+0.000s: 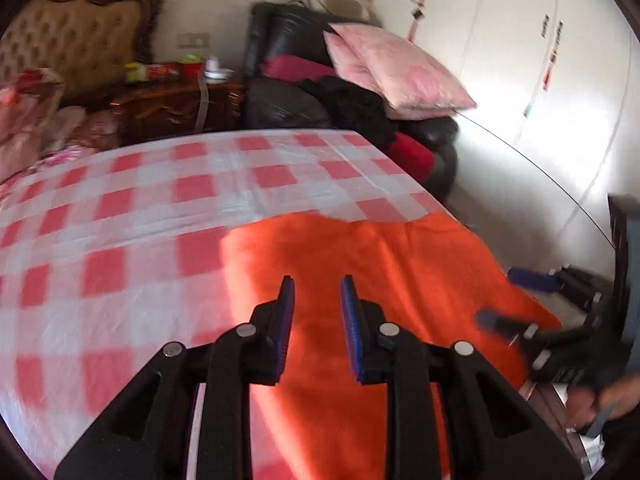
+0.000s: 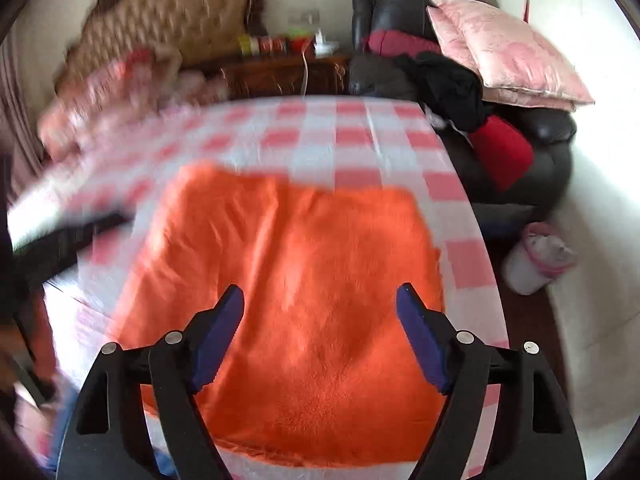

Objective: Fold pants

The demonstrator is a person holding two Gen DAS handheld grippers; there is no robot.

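The pants (image 2: 288,300) are showing a bright, plain orange, lying on a bedsheet (image 1: 120,240) that is showing pink-and-white checks. Beyond the bedsheet, an armchair (image 2: 552,152) is looking black, with a pale pink patterned pillow (image 2: 508,56) and a red cushion (image 2: 504,152) on it. Both grippers, left gripper (image 1: 317,292) and right gripper (image 2: 320,300), are showing black frames with blue pads (image 2: 420,344).

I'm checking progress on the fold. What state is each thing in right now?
Orange pants: lying folded flat on the bed, held by neither tool.
Left tool: open a little, nothing between its fingers.
Right tool: wide open, empty, above the pants.
Checked bedsheet: spread over the bed.
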